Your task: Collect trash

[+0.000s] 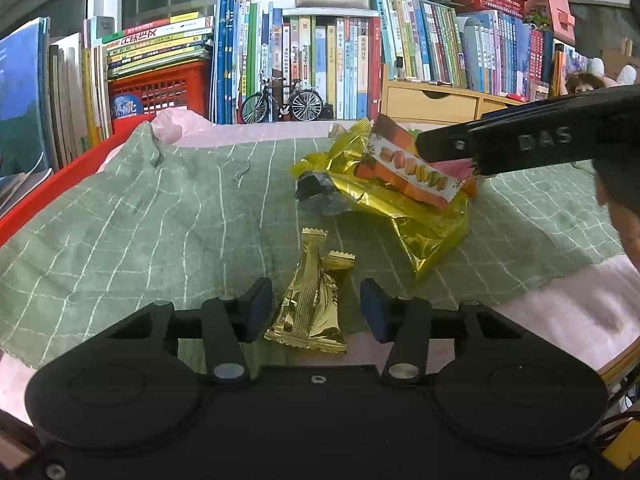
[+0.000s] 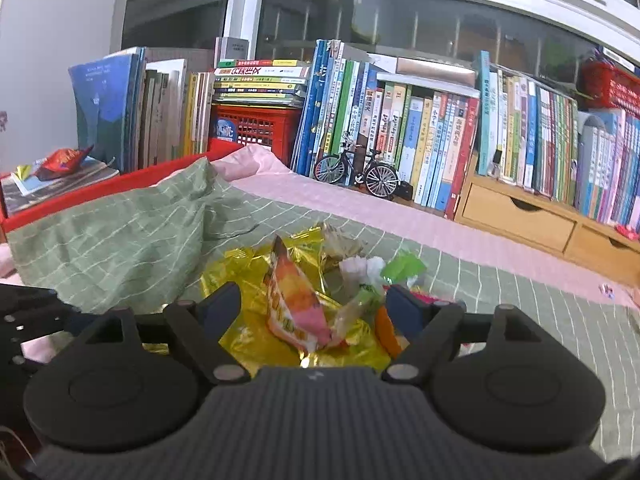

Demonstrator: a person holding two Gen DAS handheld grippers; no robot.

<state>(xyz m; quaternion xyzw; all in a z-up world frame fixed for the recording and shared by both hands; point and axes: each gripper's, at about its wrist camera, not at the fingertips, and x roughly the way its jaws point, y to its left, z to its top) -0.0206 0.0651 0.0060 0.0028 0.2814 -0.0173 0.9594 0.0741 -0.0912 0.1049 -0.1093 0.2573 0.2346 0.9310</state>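
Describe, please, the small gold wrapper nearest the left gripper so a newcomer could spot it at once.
On the green checked cloth, look in front of the crumpled yellow foil pile. The small gold wrapper lies apart between the open left gripper fingers, ribbed and matte with zigzag ends.

left gripper: matt black plastic, bright metal pins at the joints, pads of dark blue rubbery stuff
right gripper: matt black plastic, ribbed body, same blue pads
small wrapper: gold foil, finely ridged, crimped ends, dull sheen
gold sheet: thin crinkled foil, mirror-glossy
snack pack: printed plastic film, glossy, creased
green cloth: woven fabric, matt, rumpled, with pale grid lines
pink cover: soft matt cloth
crate: red glossy plastic lattice
drawers: pale unpainted wood, smooth
books: paper, glossy spines
bicycle: dark metal-looking model, shiny wheel rims
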